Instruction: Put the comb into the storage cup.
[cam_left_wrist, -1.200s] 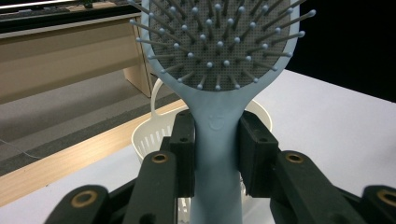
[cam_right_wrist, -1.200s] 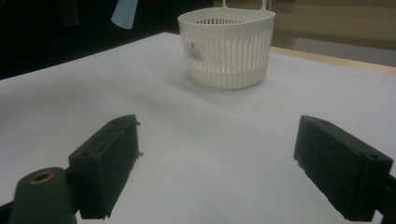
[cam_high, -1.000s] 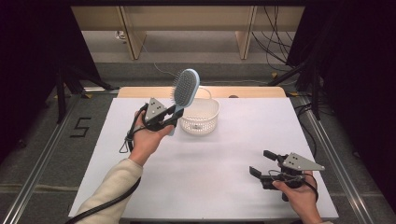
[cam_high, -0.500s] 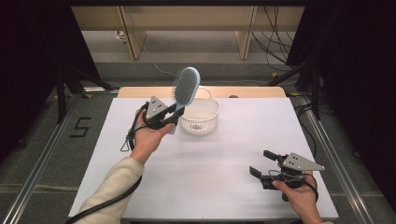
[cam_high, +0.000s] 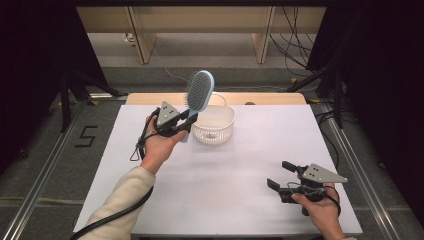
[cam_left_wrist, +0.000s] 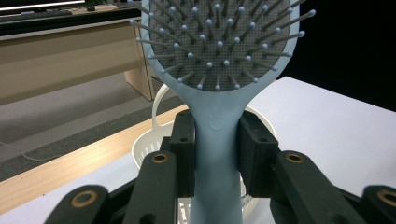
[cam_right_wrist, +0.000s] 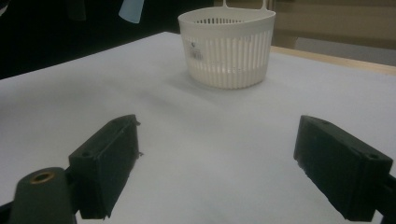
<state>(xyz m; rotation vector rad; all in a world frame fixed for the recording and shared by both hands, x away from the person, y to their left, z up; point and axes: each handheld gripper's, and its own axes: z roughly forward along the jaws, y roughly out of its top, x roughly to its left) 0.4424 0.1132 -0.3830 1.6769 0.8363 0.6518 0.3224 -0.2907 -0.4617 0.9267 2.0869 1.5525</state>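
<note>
A light blue hairbrush (cam_high: 199, 94) stands upright in the air, held by its handle (cam_left_wrist: 217, 154) in my left gripper (cam_high: 188, 119), which is shut on it. Its bristled head (cam_left_wrist: 219, 42) rises above the jaws. Just right of and below the brush sits a white slatted basket (cam_high: 215, 125) with a thin loop handle, on the white table (cam_high: 240, 170). My right gripper (cam_high: 280, 176) rests low near the table's front right, jaws wide open with nothing between them. From the right gripper view, the basket (cam_right_wrist: 229, 46) lies ahead of the spread jaws.
A wooden strip (cam_high: 270, 98) runs along the table's far edge. Metal rails (cam_high: 45, 165) flank the table on both sides, and a floor mark "5" (cam_high: 86, 136) lies at the left. Desk legs and cables stand beyond the far edge.
</note>
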